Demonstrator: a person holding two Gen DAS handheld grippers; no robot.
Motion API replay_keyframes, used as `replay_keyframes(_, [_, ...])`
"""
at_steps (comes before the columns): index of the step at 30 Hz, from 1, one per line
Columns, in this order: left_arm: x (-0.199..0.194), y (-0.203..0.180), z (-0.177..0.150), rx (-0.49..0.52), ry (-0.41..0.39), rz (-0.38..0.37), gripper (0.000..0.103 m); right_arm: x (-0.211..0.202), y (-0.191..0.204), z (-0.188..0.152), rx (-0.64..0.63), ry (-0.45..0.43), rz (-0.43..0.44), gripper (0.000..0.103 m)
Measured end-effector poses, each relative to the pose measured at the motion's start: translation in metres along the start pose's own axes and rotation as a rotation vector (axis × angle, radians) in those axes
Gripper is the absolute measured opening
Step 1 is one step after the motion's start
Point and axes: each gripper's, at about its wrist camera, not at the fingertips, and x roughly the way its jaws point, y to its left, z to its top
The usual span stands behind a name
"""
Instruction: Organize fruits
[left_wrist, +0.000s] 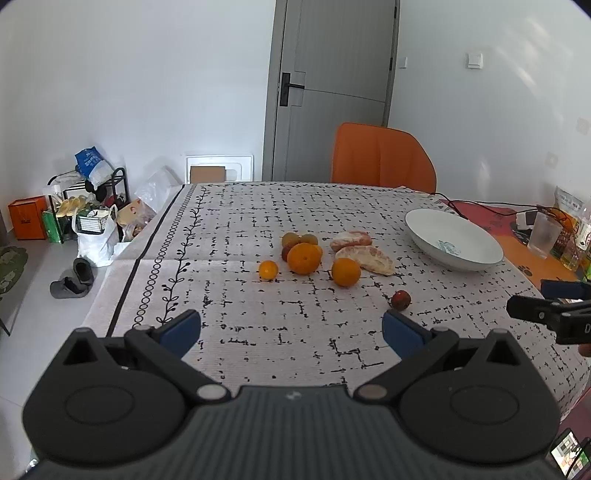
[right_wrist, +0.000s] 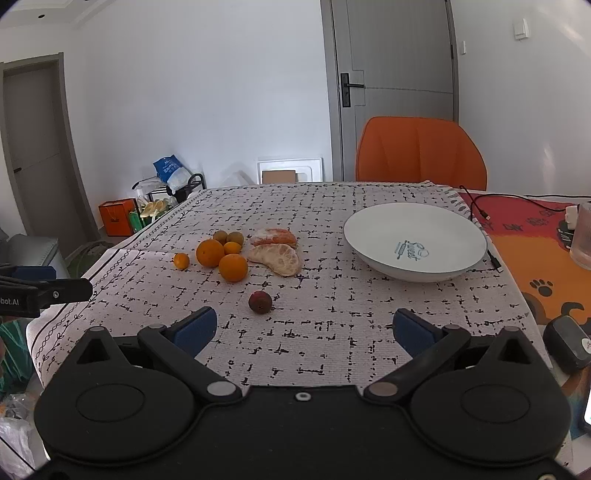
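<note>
Fruits (right_wrist: 236, 258) clustered beside white bowl (right_wrist: 415, 240)

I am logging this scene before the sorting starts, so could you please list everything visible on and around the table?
bowl: one, white, empty, table's right part
oranges: two, orange, in the fruit cluster left of the bowl
small citrus: two, orange, one at the cluster's left edge, one among the oranges
kiwi-like fruits: two, brownish green, back of cluster
peeled pomelo segments: two, pale pink, right of the oranges
dark red fruit: one, alone, nearest the camera
tablecloth: one, white with black marks
chair: one, orange, behind the table
cable: one, black, beside the bowl
left hand-held gripper: open, empty
right hand-held gripper: open, empty
</note>
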Motion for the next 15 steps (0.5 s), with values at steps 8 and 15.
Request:
replay_keyframes(8, [-0.0020,0.0020,0.0010,0.000,-0.005,0.006,0.103,-0.0002,0.0002,0.0003,-0.005,-0.001,-0.002,0.103])
replay_keyframes(15, [-0.0036,0.0046,0.0012,-0.003,-0.008,0.010,0.103,0.0000,-0.0004,0.0003,-0.006,-0.002,-0.003,0.103])
